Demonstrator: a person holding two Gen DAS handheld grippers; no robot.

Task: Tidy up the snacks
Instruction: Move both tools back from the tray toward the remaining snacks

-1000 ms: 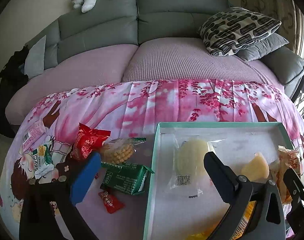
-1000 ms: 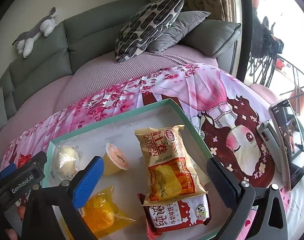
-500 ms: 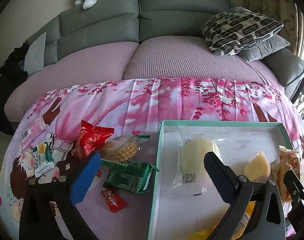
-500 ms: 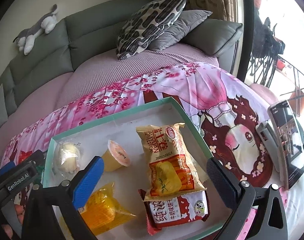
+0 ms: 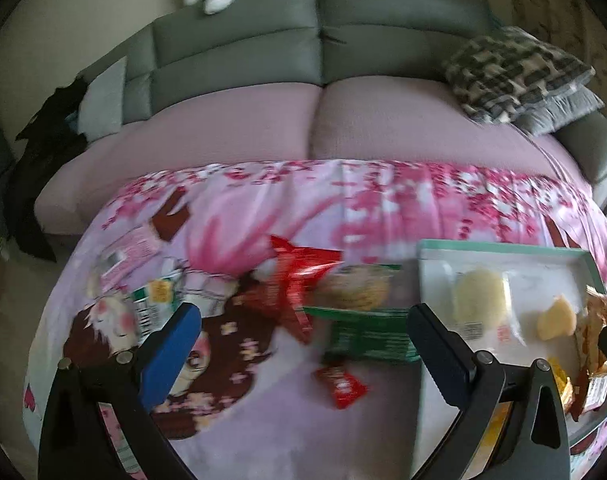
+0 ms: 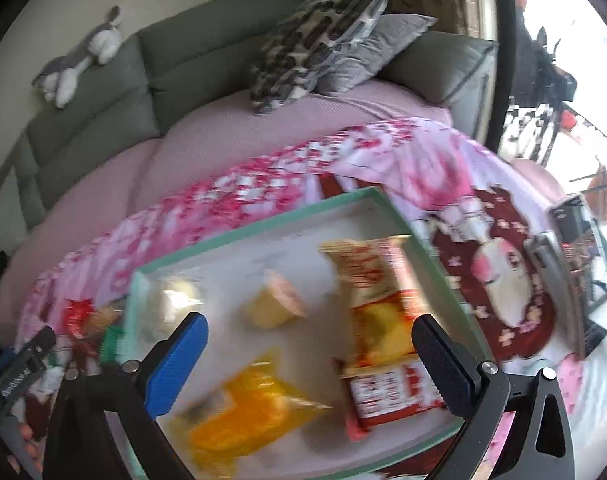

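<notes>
The left wrist view has swung left across the tabletop's pink cloth (image 5: 263, 208); the tray (image 5: 503, 249) now sits at its right side, loose snacks between the fingers; left claw (image 5: 303, 328) spread, empty, over the green packet (image 5: 367, 332) beside the tray's left edge, likely next; right claw (image 6: 309, 344) spread above the tray.

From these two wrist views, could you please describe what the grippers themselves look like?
Both the left gripper and right gripper share one design: a black angular frame with silver bolts, one blue-padded finger and one black textured finger. No hands or sleeves show.
</notes>
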